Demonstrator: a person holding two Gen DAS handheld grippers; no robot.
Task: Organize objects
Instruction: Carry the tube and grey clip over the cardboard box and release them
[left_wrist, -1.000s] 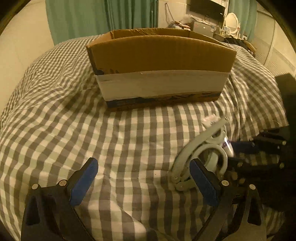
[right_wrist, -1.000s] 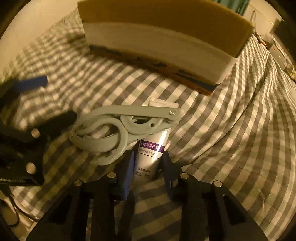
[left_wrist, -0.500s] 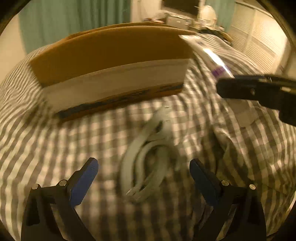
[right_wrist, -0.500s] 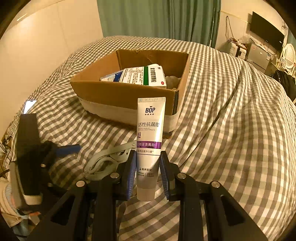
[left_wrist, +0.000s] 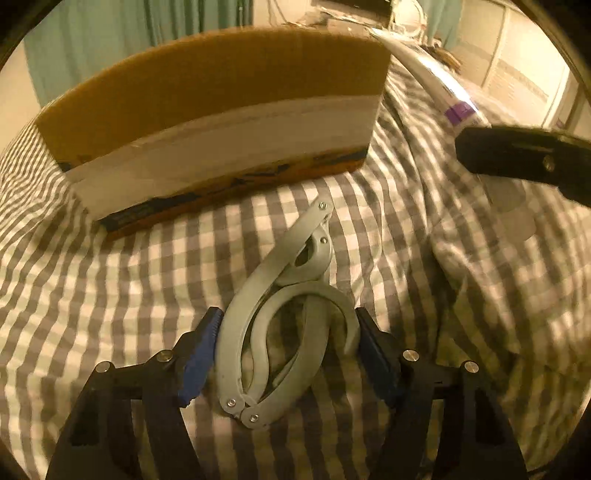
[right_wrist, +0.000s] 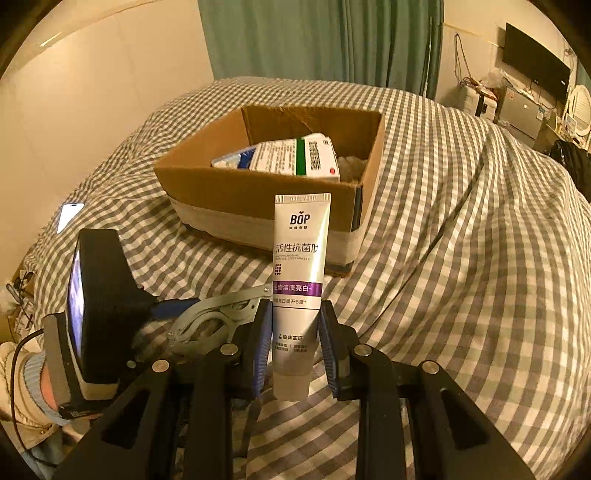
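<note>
Toothpaste tube (right_wrist: 300, 280) pinched upright, right tool (right_wrist: 295, 350) | left tool (left_wrist: 286, 354) straddles clip (left_wrist: 284, 332) | checked bedspread (right_wrist: 461, 240), green curtains (right_wrist: 314, 37)

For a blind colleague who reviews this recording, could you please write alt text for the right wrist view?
The right gripper holds a white toothpaste tube upright, above a grey checked bedcover. Behind it stands an open cardboard box with cartons inside. At lower left, the left gripper is at a grey plastic clip lying on the bed.

The white toothpaste tube (right_wrist: 300, 280) reads "BOP", with "活性抗菌肽" printed below it.
</note>
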